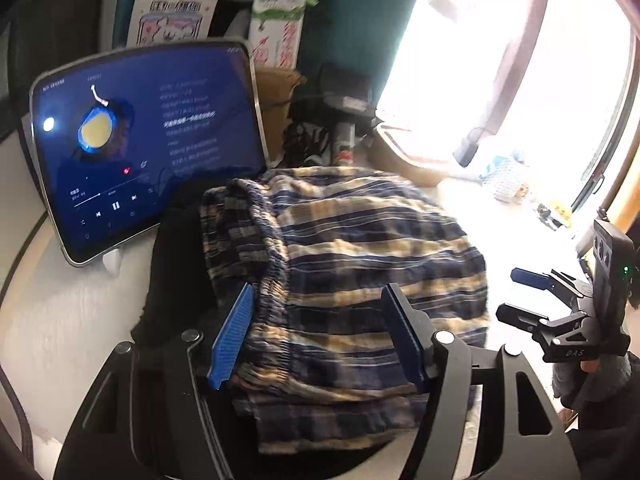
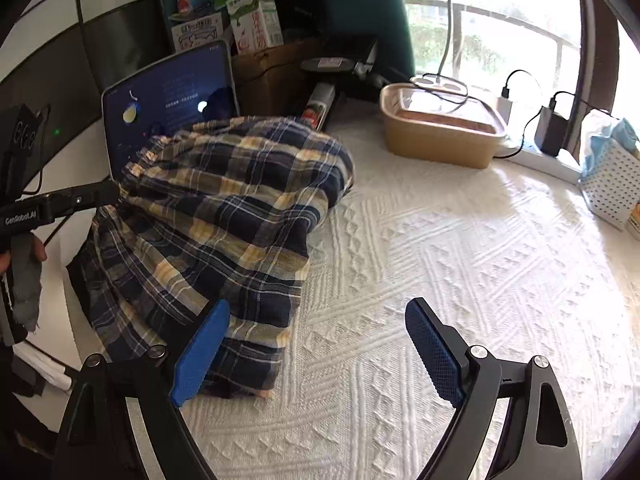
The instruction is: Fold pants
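Observation:
The plaid pants (image 1: 360, 248) lie folded in a thick bundle on the white textured cover (image 2: 440, 260), waistband towards the tablet. My left gripper (image 1: 320, 292) hovers over the near end of the bundle. Its blue pads stand apart with the cloth showing between and beyond them, and no pinch is visible. In the right wrist view one of its fingers (image 2: 80, 200) reaches the waistband edge of the pants (image 2: 224, 208). My right gripper (image 2: 320, 304) is open at the bundle's right side, over bare cover, its left pad just overlapping the hem. It also shows as the right gripper (image 1: 506, 294).
A lit tablet (image 1: 148, 144) leans behind the pants, and a black cloth (image 1: 176, 280) lies under their left side. A tan lidded container (image 2: 440, 132), chargers with cables (image 2: 554, 132) and a dotted box (image 2: 612, 184) line the window side. Snack boxes (image 2: 256, 24) are stacked at the back.

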The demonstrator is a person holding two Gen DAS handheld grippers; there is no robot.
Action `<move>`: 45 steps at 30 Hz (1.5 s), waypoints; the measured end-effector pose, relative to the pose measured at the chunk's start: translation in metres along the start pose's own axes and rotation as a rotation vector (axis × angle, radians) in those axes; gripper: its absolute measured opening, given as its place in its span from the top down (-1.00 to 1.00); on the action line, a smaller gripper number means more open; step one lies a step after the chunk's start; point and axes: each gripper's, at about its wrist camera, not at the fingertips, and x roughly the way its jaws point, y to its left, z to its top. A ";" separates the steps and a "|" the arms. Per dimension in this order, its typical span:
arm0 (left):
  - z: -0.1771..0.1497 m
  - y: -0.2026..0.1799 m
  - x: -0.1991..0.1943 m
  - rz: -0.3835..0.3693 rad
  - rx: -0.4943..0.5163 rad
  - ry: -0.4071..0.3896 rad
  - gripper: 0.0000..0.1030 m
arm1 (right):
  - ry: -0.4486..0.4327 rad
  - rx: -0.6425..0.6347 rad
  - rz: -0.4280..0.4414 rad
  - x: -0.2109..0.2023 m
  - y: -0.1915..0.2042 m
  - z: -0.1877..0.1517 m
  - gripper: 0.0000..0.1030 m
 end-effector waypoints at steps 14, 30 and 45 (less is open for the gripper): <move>-0.042 -0.058 -0.037 -0.004 0.026 -0.090 -0.94 | -0.074 0.015 -0.088 -0.071 -0.001 -0.035 -0.76; -0.073 -0.136 -0.077 -0.096 0.031 -0.166 -0.95 | -0.170 0.091 -0.216 -0.166 -0.015 -0.095 -0.76; -0.080 -0.196 -0.121 -0.026 0.102 -0.254 -0.95 | -0.302 0.128 -0.334 -0.248 -0.006 -0.135 -0.76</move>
